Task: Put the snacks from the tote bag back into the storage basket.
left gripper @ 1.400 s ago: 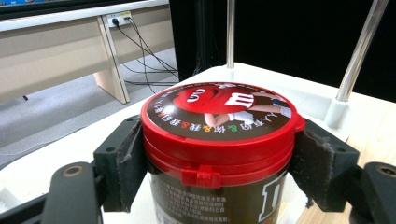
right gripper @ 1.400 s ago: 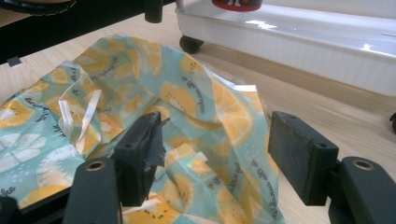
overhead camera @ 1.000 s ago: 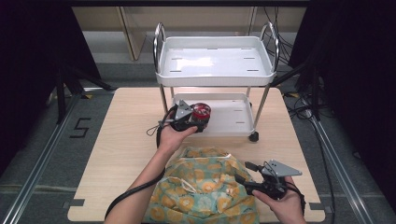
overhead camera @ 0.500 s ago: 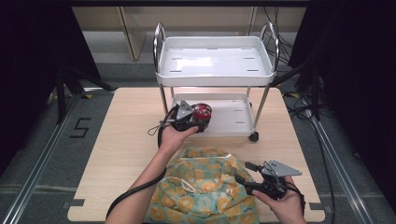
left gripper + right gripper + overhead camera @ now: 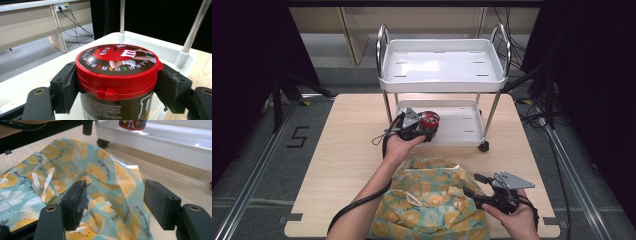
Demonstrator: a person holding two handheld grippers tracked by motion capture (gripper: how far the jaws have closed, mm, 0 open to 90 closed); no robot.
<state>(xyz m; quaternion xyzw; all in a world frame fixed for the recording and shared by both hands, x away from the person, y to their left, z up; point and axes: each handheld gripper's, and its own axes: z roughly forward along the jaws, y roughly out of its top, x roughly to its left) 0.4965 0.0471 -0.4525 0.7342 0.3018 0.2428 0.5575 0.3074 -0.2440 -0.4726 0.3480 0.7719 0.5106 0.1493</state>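
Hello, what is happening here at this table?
A person works with a handheld gripper in each hand. The left gripper is shut on a dark round candy jar with a red lid, holding it at the lower tray of the white two-shelf cart. In the right gripper view the jar's base appears to rest on that tray. The right gripper is open over a crumpled teal cloth bag with orange-slice print lying on the wooden table.

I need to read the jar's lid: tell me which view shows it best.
The left gripper view: the red-lidded jar sits close up between the left gripper jaws, lid print facing the camera. The high view shows it small; the right gripper view catches its base.
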